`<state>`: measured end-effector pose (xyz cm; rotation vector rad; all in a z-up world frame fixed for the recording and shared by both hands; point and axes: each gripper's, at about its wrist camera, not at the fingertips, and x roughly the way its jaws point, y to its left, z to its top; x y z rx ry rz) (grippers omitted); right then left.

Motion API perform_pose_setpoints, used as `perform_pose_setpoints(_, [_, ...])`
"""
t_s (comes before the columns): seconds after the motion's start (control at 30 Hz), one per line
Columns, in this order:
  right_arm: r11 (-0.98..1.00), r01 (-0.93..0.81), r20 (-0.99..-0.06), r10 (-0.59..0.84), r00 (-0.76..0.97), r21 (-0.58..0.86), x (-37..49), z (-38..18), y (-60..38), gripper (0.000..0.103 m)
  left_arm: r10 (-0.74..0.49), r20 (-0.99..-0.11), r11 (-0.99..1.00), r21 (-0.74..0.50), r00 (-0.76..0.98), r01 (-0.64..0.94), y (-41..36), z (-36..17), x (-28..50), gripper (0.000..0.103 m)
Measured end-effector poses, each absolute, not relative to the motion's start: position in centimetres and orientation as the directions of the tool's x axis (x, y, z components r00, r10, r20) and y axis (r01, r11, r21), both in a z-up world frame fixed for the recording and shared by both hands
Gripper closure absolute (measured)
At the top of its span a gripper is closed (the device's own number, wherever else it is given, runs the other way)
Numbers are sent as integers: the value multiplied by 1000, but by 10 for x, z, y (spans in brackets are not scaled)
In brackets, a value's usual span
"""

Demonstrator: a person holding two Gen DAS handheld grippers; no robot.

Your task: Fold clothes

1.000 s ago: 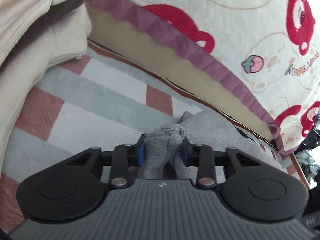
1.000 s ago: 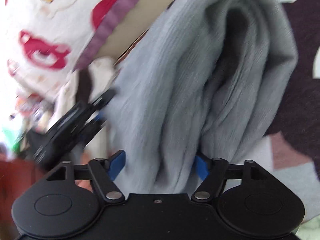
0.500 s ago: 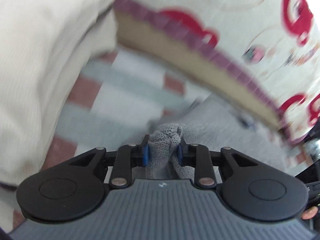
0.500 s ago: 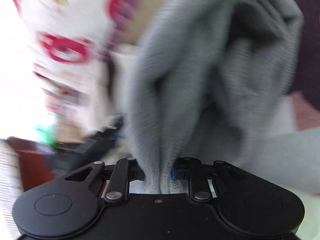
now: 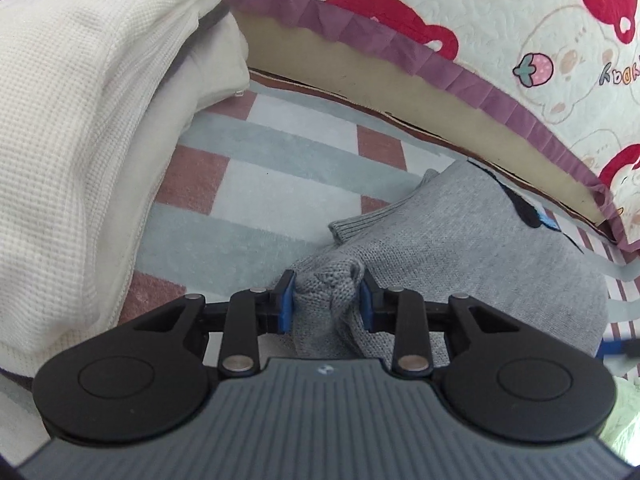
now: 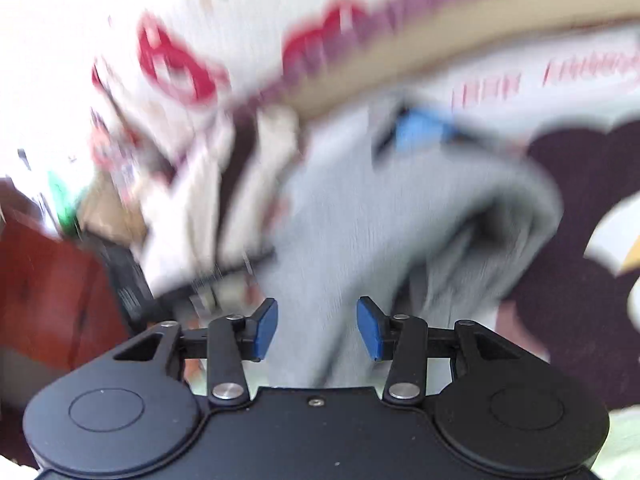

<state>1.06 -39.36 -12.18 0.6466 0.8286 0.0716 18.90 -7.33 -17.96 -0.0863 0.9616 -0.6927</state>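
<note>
A grey knit sweater lies bunched on the striped rug beside the bed, with a black and blue motif on its far side. My left gripper is shut on a gathered fold of its near edge, the knit pressed between both blue pads. The right wrist view is blurred by motion. There the same grey sweater hangs in folds ahead, and a strip of it passes between the fingers of my right gripper. That gripper stands open, its pads apart from the cloth.
A pile of white and cream garments rises at the left. The bed's quilted cover with red bears and a purple frill overhangs the rug at the back. A dark maroon patch lies right of the sweater, and red-brown furniture stands at the left.
My right gripper shut on the grey fabric half a second ago and has since opened. The left gripper kept its hold and has drawn closer to the white pile.
</note>
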Motion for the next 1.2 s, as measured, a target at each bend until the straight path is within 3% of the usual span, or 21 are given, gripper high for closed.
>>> perform_pose_setpoints(0.2, [950,128,-638,89,765,285,14,-66,-408,46,-579,-728,789,-387,367,477,-70,-186,194,71])
perform_pose_setpoints(0.27, [995,101,-697,-55,715,26,20,-90,-398,44,-592,-723,785,-418,356,457,-66,-189,198,71])
perform_pose_setpoints(0.4, [992,73,-724,-124,679,-101,9,-134,-409,45,-629,-705,760,-468,328,451,-62,-188,196,68])
perform_pose_setpoints(0.5, [995,101,-724,-73,686,-5,2,-134,-433,44,-620,-684,756,-390,384,525,-68,-168,179,61])
perform_pose_setpoints(0.7, [957,163,-724,65,687,240,-26,-121,-453,44,-758,-477,615,-294,445,732,-78,-110,124,57])
perform_pose_setpoints(0.77, [935,150,-715,135,686,320,-39,-119,-452,44,-810,-452,530,-292,374,796,-87,-102,106,55])
perform_pose_setpoints(0.87, [954,56,-730,187,658,296,-53,-126,-426,44,-836,-503,415,-314,221,854,-116,-110,83,55])
perform_pose_setpoints(0.97, [969,2,-744,189,641,248,-42,-129,-405,44,-793,-601,325,-278,101,904,-143,-129,62,47])
perform_pose_setpoints(1.03, [972,44,-728,142,671,231,-35,-126,-405,44,-721,-687,305,-194,93,932,-155,-143,47,43])
perform_pose_setpoints(1.13, [970,112,-700,74,710,217,-23,-120,-407,45,-622,-747,338,14,234,941,-158,-160,36,42])
perform_pose_setpoints(1.17, [957,145,-691,73,719,253,-23,-117,-414,44,-601,-750,356,60,277,933,-157,-161,37,54])
perform_pose_setpoints(1.2, [947,157,-693,87,716,281,-24,-115,-416,44,-586,-747,378,92,315,921,-155,-160,39,76])
